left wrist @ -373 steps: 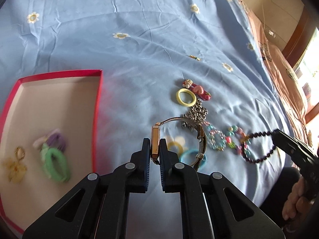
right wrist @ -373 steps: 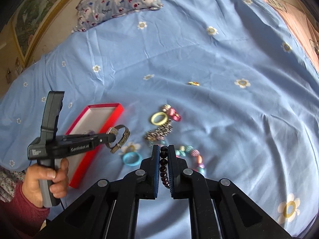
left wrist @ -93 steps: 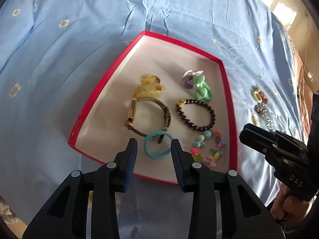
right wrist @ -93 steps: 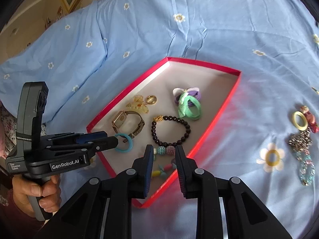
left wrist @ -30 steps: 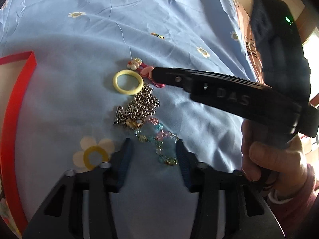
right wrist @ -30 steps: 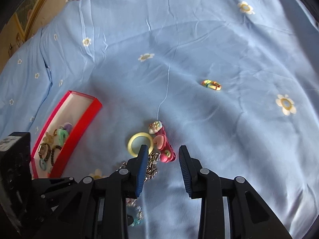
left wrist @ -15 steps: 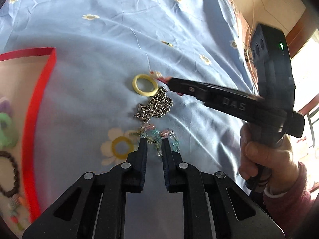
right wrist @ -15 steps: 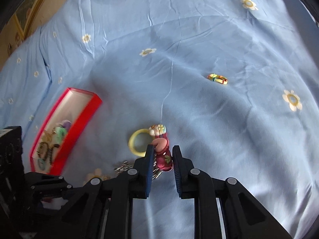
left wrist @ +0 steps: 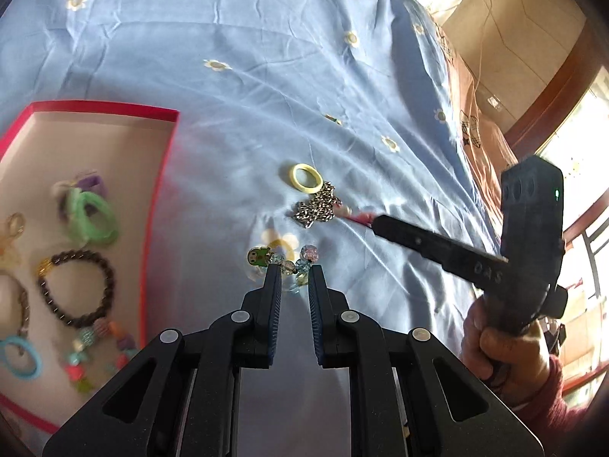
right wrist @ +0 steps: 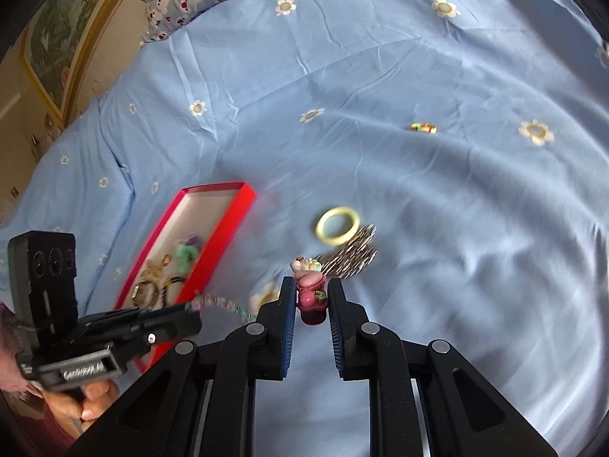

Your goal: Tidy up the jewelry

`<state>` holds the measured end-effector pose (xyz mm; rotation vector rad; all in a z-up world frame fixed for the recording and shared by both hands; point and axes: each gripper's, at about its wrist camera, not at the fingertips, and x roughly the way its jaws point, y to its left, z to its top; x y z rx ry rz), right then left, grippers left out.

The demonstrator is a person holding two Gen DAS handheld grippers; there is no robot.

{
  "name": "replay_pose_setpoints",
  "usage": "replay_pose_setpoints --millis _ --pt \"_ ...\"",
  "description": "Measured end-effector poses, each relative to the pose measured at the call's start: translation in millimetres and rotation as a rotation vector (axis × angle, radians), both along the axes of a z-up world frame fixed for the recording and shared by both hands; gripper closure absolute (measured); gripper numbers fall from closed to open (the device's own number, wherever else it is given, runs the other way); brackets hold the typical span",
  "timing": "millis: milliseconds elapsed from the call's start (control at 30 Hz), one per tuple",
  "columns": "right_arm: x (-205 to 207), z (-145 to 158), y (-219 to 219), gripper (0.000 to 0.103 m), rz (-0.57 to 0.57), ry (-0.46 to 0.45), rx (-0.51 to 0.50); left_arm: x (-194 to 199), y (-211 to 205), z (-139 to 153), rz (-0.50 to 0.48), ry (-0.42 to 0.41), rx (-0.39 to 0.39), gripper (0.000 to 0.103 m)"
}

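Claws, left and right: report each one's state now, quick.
Left claw: shut on the glass-bead bracelet.
Right claw: shut on the pink hair clip.

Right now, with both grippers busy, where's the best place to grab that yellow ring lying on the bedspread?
Probably pinch the yellow ring across its band on the open left side, from above: it lies flat, and the silver chain crowds its right edge.

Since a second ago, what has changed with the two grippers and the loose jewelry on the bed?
Both jaws shut. The left gripper took the clear bead bracelet and lifted it toward the red tray. The right gripper took the pink hair clip off the blue sheet. The yellow ring, silver chain and the small clip farther off stayed put.
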<state>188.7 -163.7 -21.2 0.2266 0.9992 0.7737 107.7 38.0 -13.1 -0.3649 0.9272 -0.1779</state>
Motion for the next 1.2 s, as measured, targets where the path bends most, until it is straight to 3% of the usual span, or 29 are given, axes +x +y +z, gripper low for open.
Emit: replay_pose_setpoints --millis 200,233,533,700,800,867,933,1033,1200 --pt "-25 1 12 0.086 0.018 0.016 0.027 -20 13 7 0.029 -0.013 0.003 0.09" --pt "-28 1 14 0.086 0.02 0.017 0.032 -24 15 8 0.034 -0.016 0.003 0.103" --pt "-53 5 38 0.086 0.062 -0.009 0.036 -51 32 19 0.069 -0.043 -0.004 0.103" --pt "-58 7 39 0.086 0.057 -0.021 0.028 -47 29 8 0.032 0.003 -0.008 0.102" --pt "-59 7 32 0.086 0.036 -0.024 0.031 -38 15 -1 0.004 0.031 0.029 0.087" --pt "-58 7 25 0.086 0.02 -0.019 0.033 -29 3 -7 -0.017 0.047 0.074 0.063" --pt "-57 6 17 0.086 0.004 -0.012 0.037 -21 -5 -12 -0.027 0.057 0.124 0.05" --pt "-54 3 7 0.086 -0.016 0.004 0.048 -10 -19 -18 -0.06 0.071 0.234 0.044" --pt "-51 -4 -5 0.086 -0.043 0.032 0.064 2 -39 -29 -0.201 0.073 0.441 0.036"
